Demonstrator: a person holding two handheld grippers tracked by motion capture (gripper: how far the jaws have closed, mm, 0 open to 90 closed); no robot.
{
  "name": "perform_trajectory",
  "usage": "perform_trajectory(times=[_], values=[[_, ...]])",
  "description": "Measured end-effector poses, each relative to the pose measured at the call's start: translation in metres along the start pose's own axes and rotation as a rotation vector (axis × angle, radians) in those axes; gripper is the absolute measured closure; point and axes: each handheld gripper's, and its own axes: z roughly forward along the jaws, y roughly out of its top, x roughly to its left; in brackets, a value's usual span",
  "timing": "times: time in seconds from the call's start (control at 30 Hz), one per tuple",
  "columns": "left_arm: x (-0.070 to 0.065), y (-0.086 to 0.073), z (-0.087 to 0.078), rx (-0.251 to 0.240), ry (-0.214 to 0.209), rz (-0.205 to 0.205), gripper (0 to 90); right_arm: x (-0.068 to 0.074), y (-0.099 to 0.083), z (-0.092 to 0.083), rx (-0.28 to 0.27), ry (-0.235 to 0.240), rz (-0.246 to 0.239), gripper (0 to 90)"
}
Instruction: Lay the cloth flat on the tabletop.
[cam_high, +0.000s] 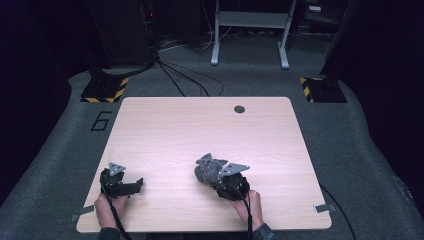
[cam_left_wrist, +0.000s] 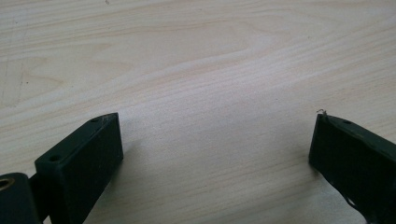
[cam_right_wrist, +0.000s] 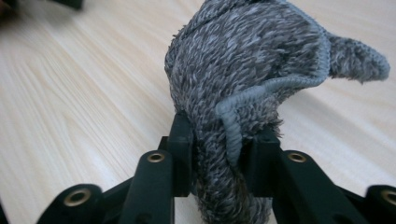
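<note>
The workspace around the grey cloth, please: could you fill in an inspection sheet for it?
Surface: light wooden table, dark round hole near the far edge.
Job's things: grey knitted cloth, bunched, gripped at its lower end.
Clutter: nothing seen.
Grippers: right gripper clamped on the cloth; left gripper open above bare wood.
Cables: one trails from each gripper along the hands; more cables lie on the floor beyond the table.
Surroundings: grey carpet, hazard-striped stand bases, white frame.

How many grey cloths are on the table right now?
1. The grey cloth is bunched between the fingers of the right gripper, at the near middle of the table. No other cloth is visible on it.
</note>
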Motion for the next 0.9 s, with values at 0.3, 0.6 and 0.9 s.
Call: perform_trajectory(times=[0.3,0.6,0.9], values=[[-0.001,0.000,0.000,-0.005,0.015,-0.020,2.5,-0.010,-0.008,-0.012,-0.013,0.019,0.062,24.6],[-0.007,0.013,-0.002,0.033,-0.041,-0.085,0.1,-0.035,-0.007,-0.039,-0.086,-0.007,0.128,27.2],[-0.081,0.064,-0.016,-0.040,-0.235,0.053,1.3,-0.029,0.004,-0.041,-0.097,0.012,0.091,39.3]])
